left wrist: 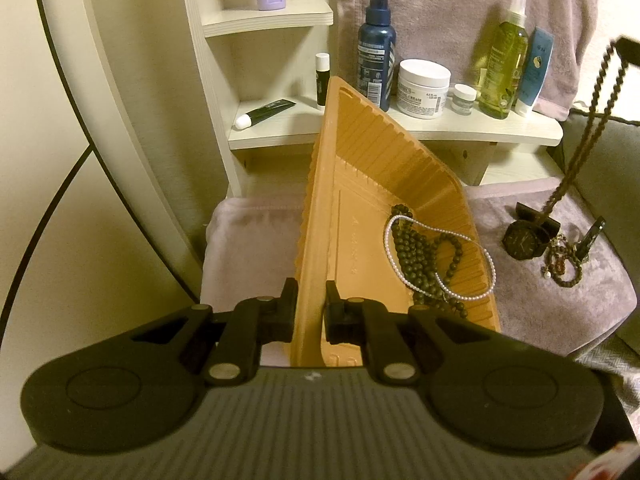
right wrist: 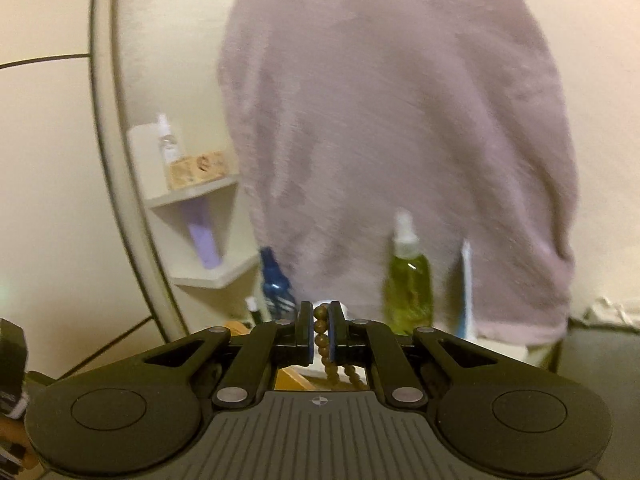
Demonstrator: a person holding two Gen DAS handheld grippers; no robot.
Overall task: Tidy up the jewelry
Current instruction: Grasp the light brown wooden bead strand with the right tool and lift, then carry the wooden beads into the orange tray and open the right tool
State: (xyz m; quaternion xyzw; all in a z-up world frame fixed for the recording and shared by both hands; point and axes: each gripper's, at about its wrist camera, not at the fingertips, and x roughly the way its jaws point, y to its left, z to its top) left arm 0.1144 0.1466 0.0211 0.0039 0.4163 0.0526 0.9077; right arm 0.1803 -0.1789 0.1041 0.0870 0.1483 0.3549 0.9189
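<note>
Necklaces of dark beads point(left wrist: 424, 256) and pearls point(left wrist: 486, 256) already lie in the orange tray point(left wrist: 360, 184), its near-left rim pinched by the left gripper point(left wrist: 310, 312), while the right gripper point(right wrist: 320, 336) pinches a brown bead strand point(right wrist: 321, 338) aloft, and a watch point(left wrist: 522, 240) and bracelets point(left wrist: 562, 266) wait on the towel point(left wrist: 560, 308).

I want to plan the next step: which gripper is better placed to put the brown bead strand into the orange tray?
Right. The right gripper is shut on the brown bead strand, hanging beside the orange tray. The left gripper is busy clamping the tray's rim.
</note>
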